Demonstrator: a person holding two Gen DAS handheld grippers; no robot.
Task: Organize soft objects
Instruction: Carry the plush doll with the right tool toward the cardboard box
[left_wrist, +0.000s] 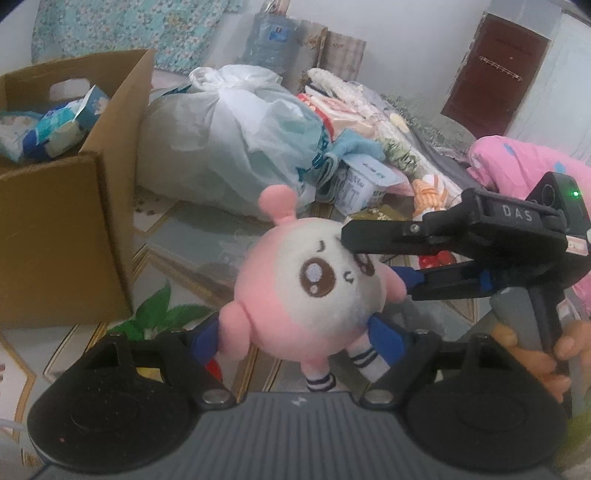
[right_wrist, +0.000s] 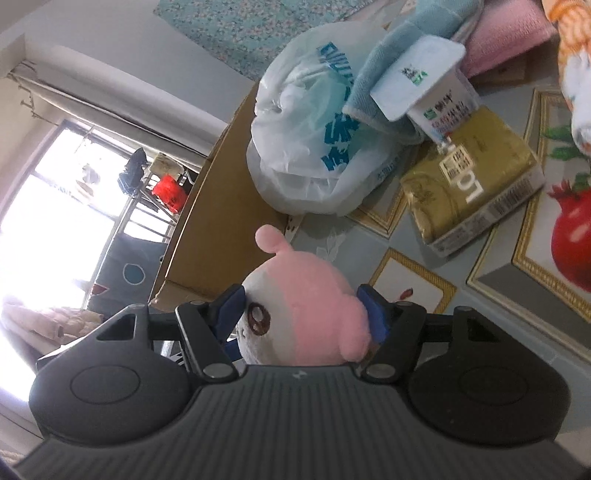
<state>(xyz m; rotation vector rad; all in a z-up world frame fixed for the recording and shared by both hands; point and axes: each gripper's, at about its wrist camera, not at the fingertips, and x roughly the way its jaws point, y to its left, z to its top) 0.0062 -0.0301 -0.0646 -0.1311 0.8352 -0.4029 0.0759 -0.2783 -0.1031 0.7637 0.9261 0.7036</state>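
Observation:
A round pink and white plush toy (left_wrist: 306, 291) with big brown eyes is held in the air between both grippers. My left gripper (left_wrist: 295, 336) has its blue pads against the toy's lower body, one each side. My right gripper (left_wrist: 373, 258) comes in from the right and pinches the toy's head, one finger over the face, one behind. In the right wrist view the toy (right_wrist: 306, 310) fills the space between the right gripper's (right_wrist: 306, 310) blue pads. An open cardboard box (left_wrist: 66, 229) stands at the left.
The box holds tissue packs (left_wrist: 62, 125). A tied white plastic bag (left_wrist: 229, 136), a yogurt cup (left_wrist: 365, 184), a light blue towel (right_wrist: 399, 55), a gold carton (right_wrist: 476, 184), folded cloth (left_wrist: 362, 103) and a pink blanket (left_wrist: 532, 162) lie on the patterned surface.

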